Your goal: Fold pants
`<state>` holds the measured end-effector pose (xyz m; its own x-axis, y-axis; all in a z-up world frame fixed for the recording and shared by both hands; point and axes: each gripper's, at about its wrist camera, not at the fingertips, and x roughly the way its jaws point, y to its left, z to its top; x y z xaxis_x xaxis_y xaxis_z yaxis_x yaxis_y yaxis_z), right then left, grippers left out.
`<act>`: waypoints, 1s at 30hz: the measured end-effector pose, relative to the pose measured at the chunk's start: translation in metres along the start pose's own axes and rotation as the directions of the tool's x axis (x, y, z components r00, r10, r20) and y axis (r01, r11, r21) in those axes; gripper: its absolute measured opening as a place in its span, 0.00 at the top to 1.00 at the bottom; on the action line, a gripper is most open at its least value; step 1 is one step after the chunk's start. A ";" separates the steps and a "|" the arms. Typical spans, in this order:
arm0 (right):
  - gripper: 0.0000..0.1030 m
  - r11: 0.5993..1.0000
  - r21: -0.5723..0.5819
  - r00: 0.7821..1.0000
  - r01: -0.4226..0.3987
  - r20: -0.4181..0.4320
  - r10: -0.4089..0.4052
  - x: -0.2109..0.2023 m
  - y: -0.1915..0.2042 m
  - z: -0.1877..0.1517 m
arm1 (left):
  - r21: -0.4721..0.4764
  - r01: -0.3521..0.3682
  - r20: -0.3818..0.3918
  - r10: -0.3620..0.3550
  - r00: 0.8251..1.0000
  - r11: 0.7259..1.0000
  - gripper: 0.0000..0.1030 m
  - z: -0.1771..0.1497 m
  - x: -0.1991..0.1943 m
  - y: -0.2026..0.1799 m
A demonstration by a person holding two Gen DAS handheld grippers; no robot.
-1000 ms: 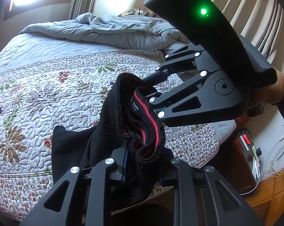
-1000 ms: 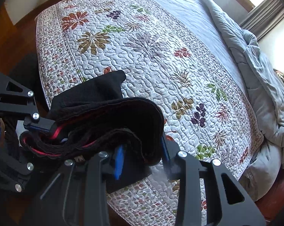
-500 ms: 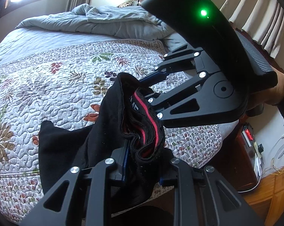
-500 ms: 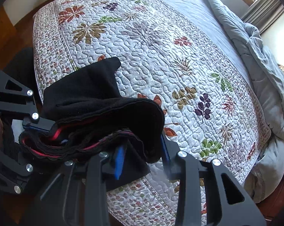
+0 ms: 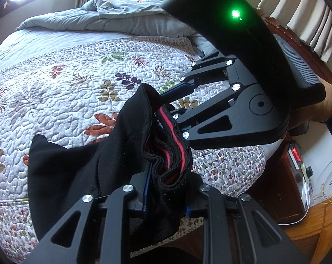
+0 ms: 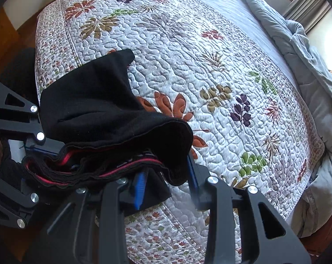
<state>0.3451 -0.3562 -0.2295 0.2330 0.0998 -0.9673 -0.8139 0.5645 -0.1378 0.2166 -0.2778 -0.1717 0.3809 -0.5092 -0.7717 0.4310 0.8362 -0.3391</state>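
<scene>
Black pants [image 5: 82,167] with a red-striped waistband [image 5: 179,147] hang over the near edge of the quilted bed. My left gripper [image 5: 166,189] is shut on the bunched waistband. My right gripper [image 6: 166,176] is shut on the other end of the waistband, and it shows in the left wrist view [image 5: 172,107] just beyond the cloth. The pants [image 6: 93,101] drape from both grippers onto the quilt, one black corner lying flat. The two grippers sit close together.
A floral quilt [image 6: 210,66] covers the bed, with a rumpled grey duvet [image 5: 122,19] at the far end. A dark wooden nightstand with a device [image 5: 296,176] stands right of the bed. Curtains [image 5: 309,11] hang behind. Wooden floor [image 6: 3,44] borders the bed.
Both grippers have carried the waistband farther over the quilt, and more of the black cloth lies on the bed. Both grips are unchanged.
</scene>
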 end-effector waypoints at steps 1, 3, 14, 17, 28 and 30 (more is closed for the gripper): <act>0.69 1.000 0.001 1.000 0.000 -0.003 0.000 0.003 -0.001 -0.004 | 0.002 -0.003 -0.003 0.003 1.000 1.000 0.78 -0.001 0.003 -0.002; 0.69 1.000 0.002 1.000 0.001 -0.006 -0.001 0.008 -0.001 -0.010 | 0.007 -0.008 -0.010 0.008 1.000 1.000 0.78 -0.004 0.012 -0.007; 0.69 0.999 0.034 1.000 -0.016 -0.021 0.017 0.037 -0.007 -0.042 | 0.021 -0.017 -0.072 0.018 0.997 1.000 0.77 -0.018 0.047 -0.018; 0.69 0.999 0.044 0.999 -0.027 -0.018 0.027 0.043 -0.007 -0.047 | 0.026 -0.022 -0.083 0.024 0.996 0.999 0.77 -0.022 0.054 -0.019; 0.67 0.984 0.175 1.000 -0.029 -0.002 0.030 0.054 -0.005 -0.074 | 0.034 0.012 -0.123 -0.007 0.992 0.999 0.71 -0.032 0.069 -0.017; 0.67 0.975 0.221 1.000 -0.028 0.000 0.028 0.054 -0.005 -0.083 | 0.032 0.035 -0.131 -0.030 0.991 0.999 0.70 -0.035 0.069 -0.015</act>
<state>0.3174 -0.4216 -0.2992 0.2100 0.1158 -0.9708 -0.6825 0.7283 -0.0608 0.2081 -0.3186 -0.2390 0.2573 -0.5035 -0.8248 0.4697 0.8111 -0.3486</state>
